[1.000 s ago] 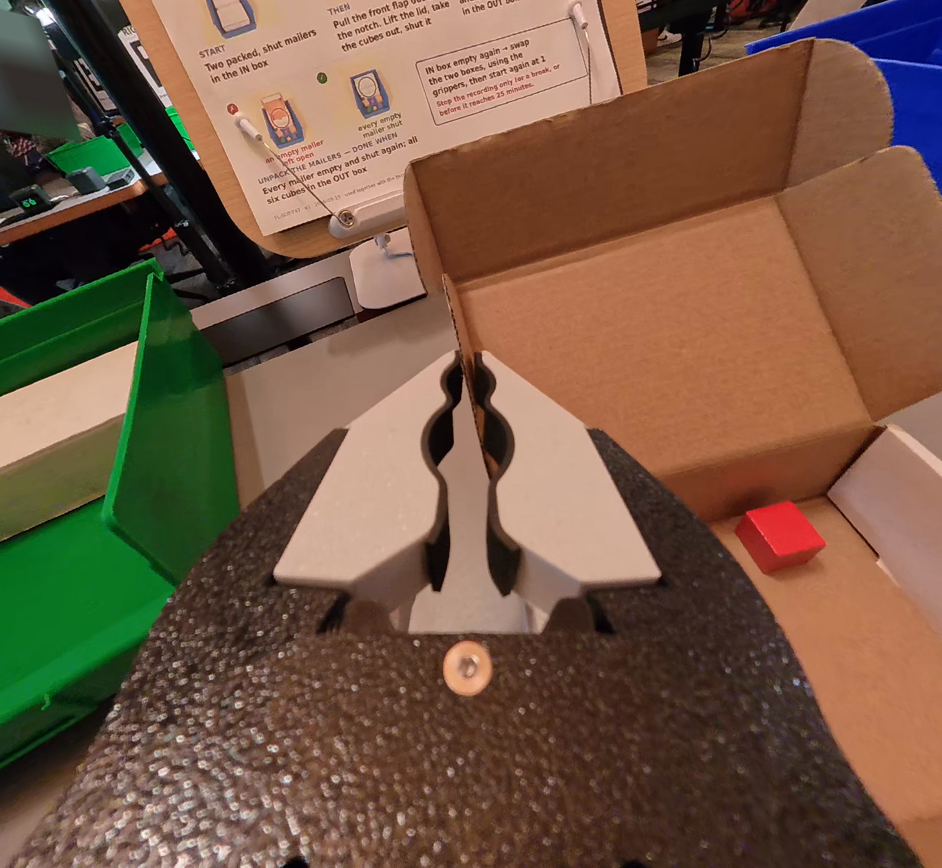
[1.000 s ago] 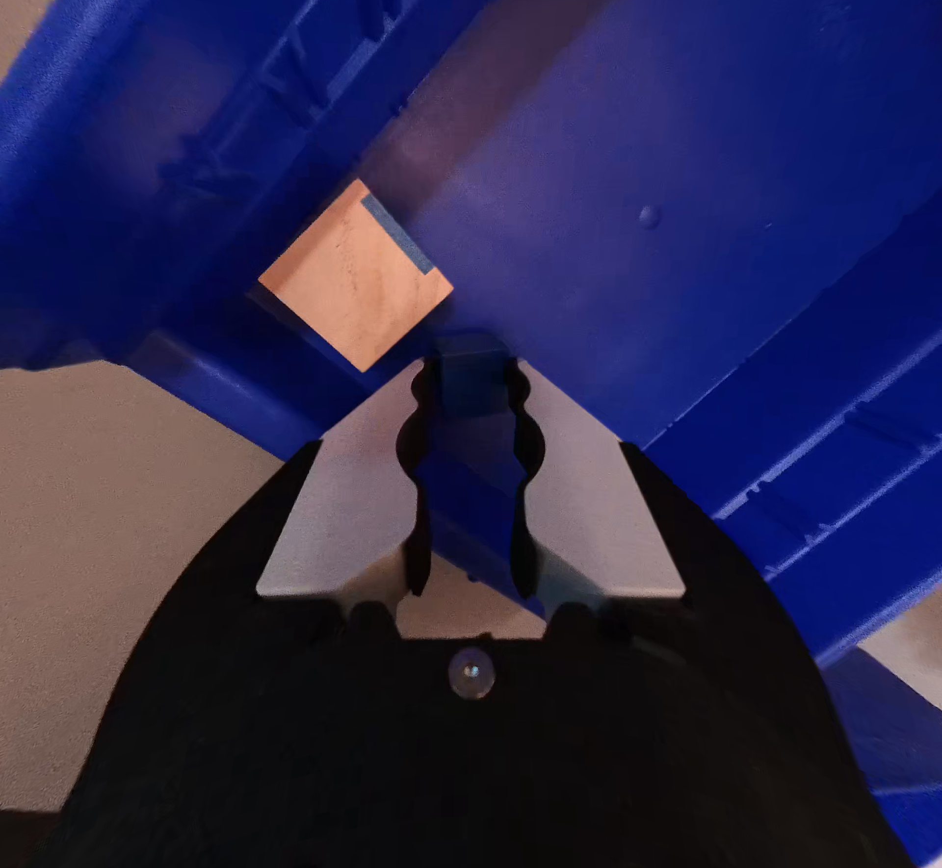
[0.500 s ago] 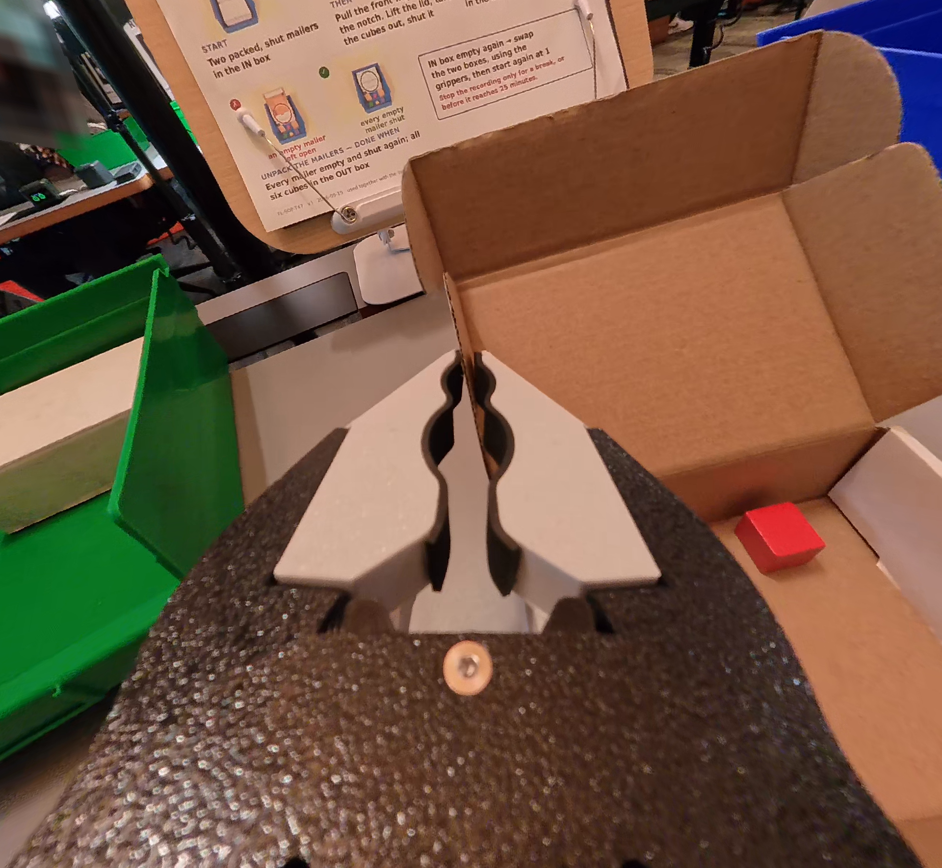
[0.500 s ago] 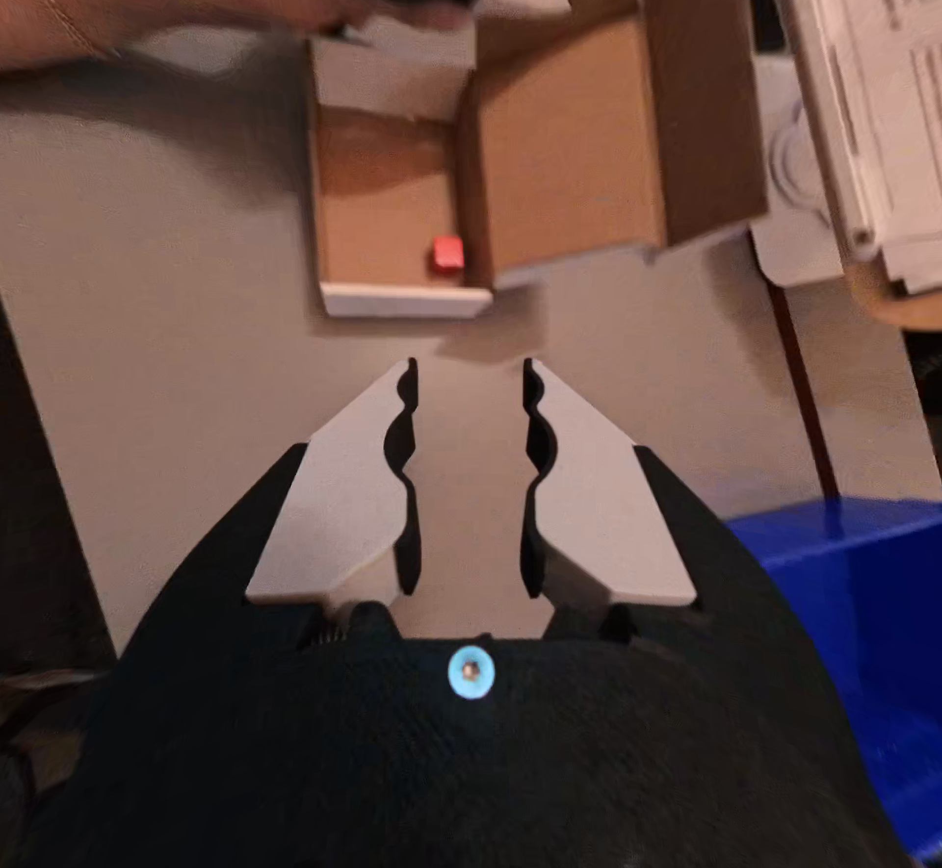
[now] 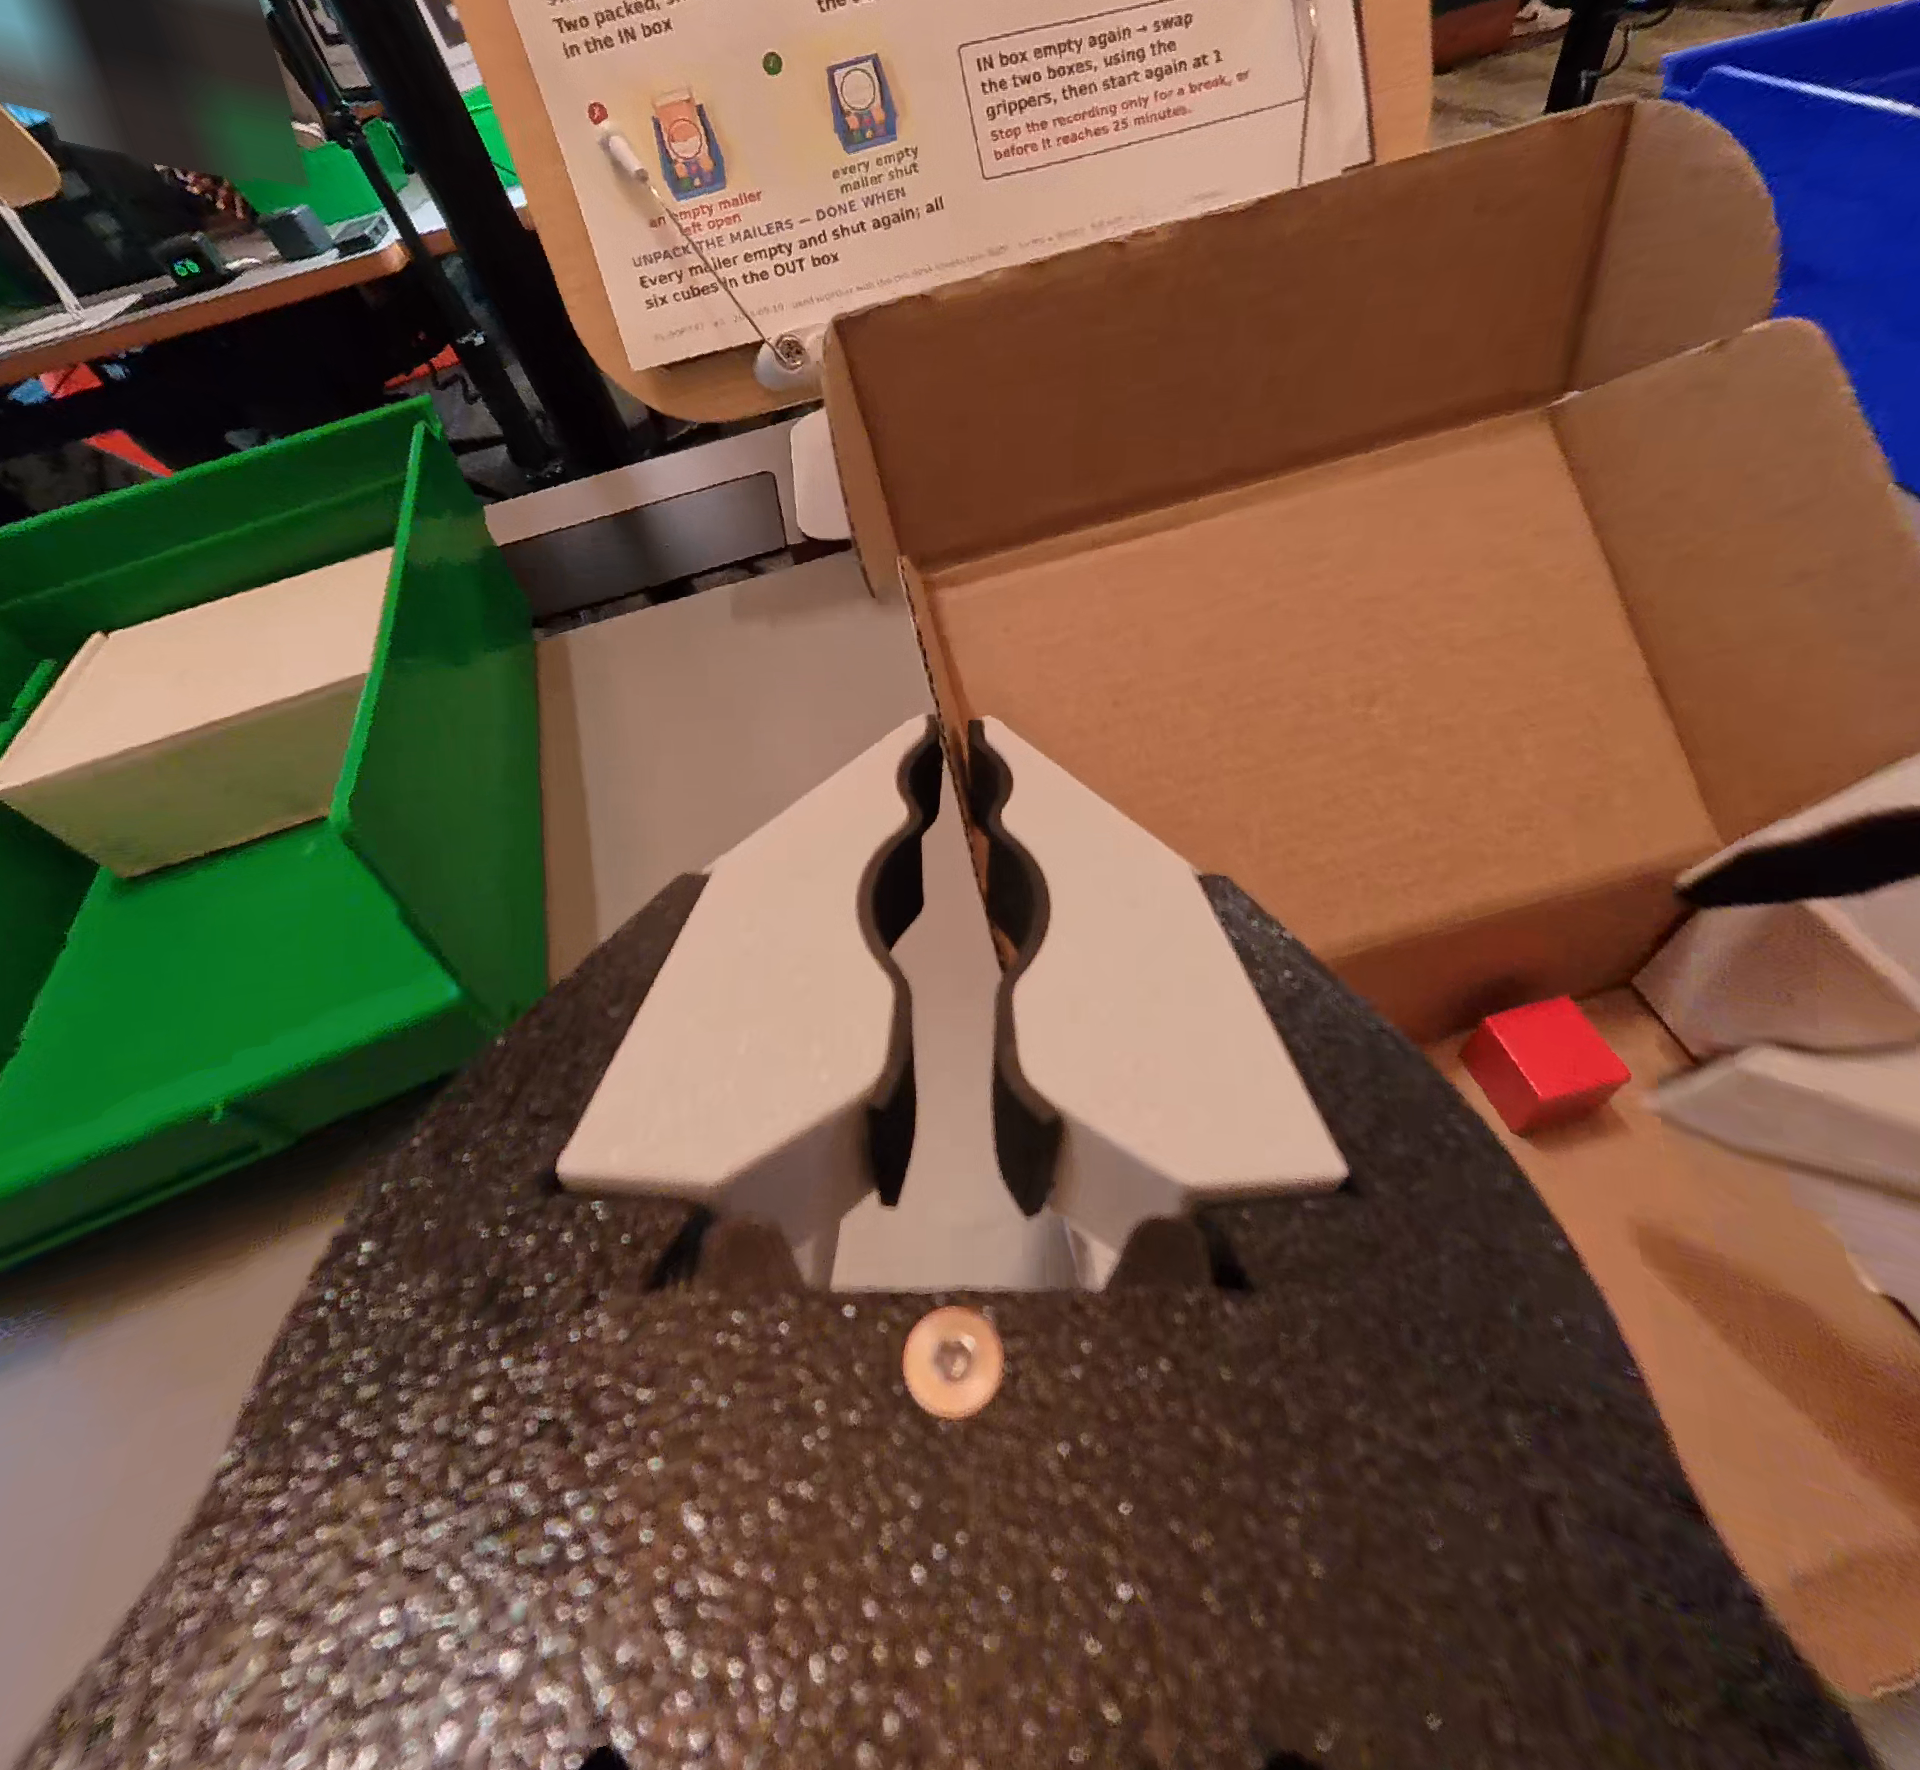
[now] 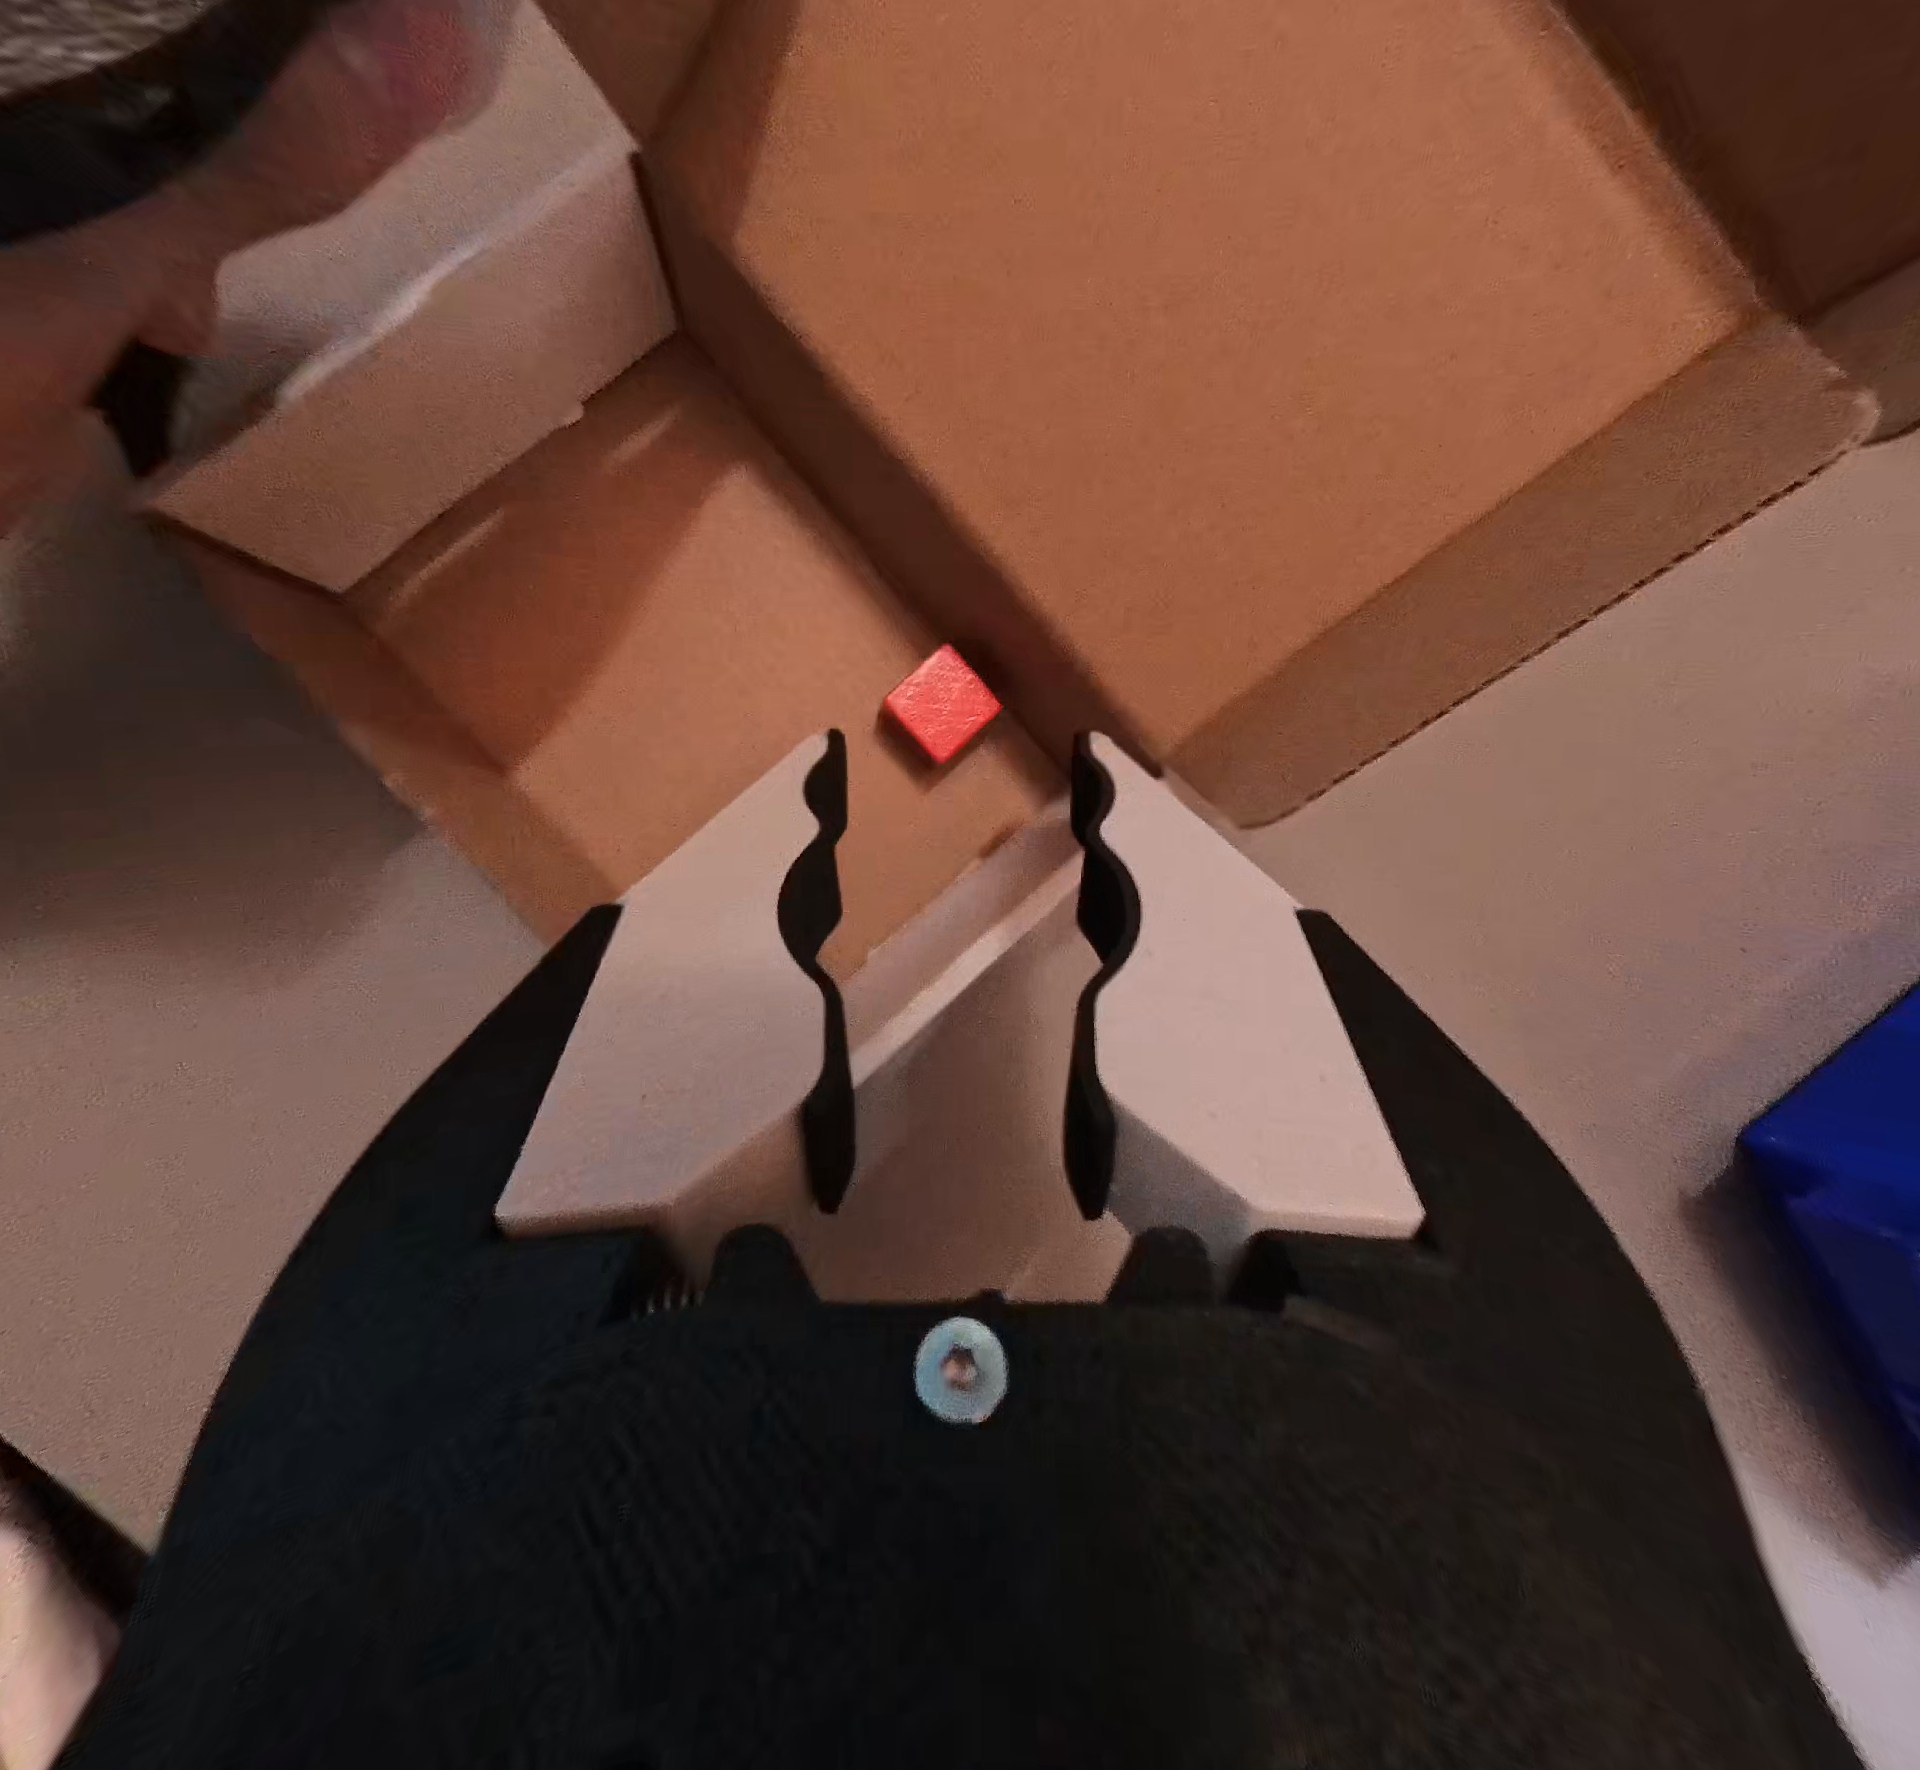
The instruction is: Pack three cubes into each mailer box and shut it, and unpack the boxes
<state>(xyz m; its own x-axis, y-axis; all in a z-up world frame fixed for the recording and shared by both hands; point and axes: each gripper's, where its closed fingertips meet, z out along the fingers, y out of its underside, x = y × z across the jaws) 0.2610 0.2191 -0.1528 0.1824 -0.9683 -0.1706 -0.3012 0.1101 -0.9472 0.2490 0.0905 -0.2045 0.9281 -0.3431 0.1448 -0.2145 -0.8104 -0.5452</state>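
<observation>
An open brown mailer box (image 5: 1299, 681) stands on the table with its lid (image 6: 1195, 318) raised. One red cube (image 5: 1543, 1060) lies on the box floor by the lid hinge; it also shows in the right wrist view (image 6: 940, 704). My left gripper (image 5: 951, 733) is shut on the left edge of the raised lid. My right gripper (image 6: 956, 754) is open and empty, just above the red cube, tips on either side of it. Its fingers (image 5: 1766, 982) come in blurred at the right of the left wrist view.
A green bin (image 5: 260, 993) at the left holds a shut white mailer (image 5: 208, 733). A blue bin (image 5: 1818, 162) stands right of the box and shows in the right wrist view (image 6: 1849, 1221). An instruction board (image 5: 935, 58) stands behind. A hand (image 6: 62, 370) holds the left gripper.
My right gripper left the blue bin, where it held a small blue cube, opened, and swung over the mailer down toward the red cube. The left gripper kept its hold on the lid.
</observation>
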